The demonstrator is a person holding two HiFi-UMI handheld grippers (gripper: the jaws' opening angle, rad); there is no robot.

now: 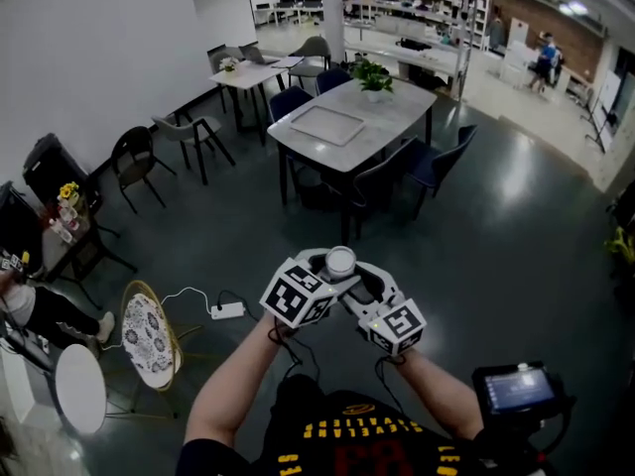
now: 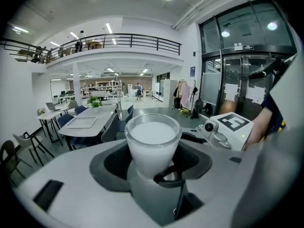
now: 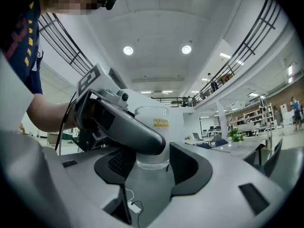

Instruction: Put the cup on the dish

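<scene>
Open office; cup [image 3: 159, 148] label [image 3: 161, 123] shows only in right gripper view

cup [image 1: 340, 262]: 1 | claws: 2, left claw [image 2: 153, 163], right claw [image 3: 152, 166] | patterned dish [image 1: 147, 337]: 1 | potted plant [image 1: 374, 75]: 1

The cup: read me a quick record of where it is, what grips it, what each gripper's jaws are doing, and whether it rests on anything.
cup: pale glass with a yellow label, upright, in the air in front of the person
held by: left gripper, jaws closed on its sides
right gripper: jaws apart on either side of the cup, not pressing on it
resting on: nothing; dark floor below
on a dish: no
</scene>
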